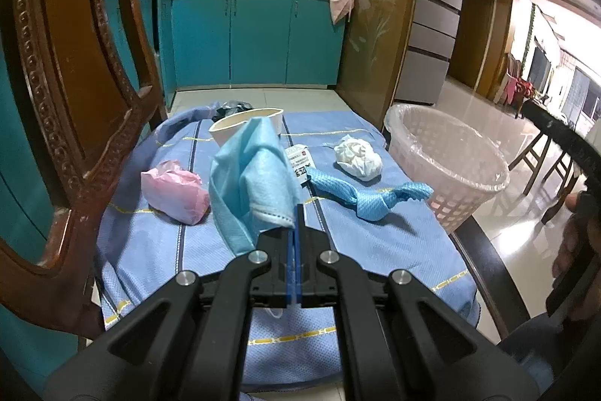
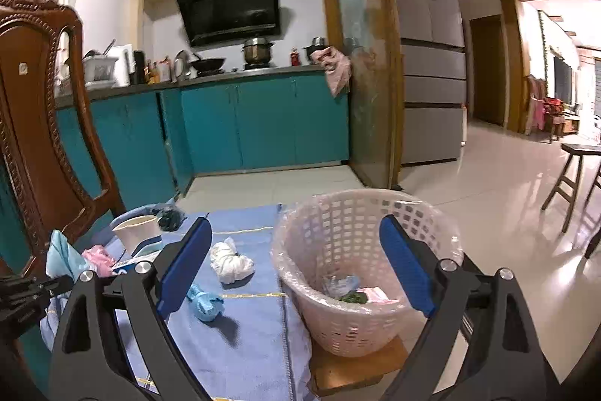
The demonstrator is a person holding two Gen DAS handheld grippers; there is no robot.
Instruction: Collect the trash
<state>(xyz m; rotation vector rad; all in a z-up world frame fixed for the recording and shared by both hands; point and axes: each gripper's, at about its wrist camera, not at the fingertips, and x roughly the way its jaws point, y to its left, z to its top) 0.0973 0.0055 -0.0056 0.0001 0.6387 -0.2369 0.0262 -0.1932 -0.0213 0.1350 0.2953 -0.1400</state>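
Left wrist view | left gripper [image 1: 295, 213] pinches the blue mask [image 1: 251, 171] above the counter [image 1: 375, 243] | right gripper [image 2: 296, 258] gapes wide, nothing inside, near the basket [image 2: 360, 288]

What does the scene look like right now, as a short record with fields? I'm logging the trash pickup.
left gripper: shut on a light blue face mask
right gripper: open, empty, in front of the basket
pink plastic lattice basket: lined, some trash inside
left on the blue cloth: pink crumpled bag, white crumpled wad, twisted blue rag, paper cup
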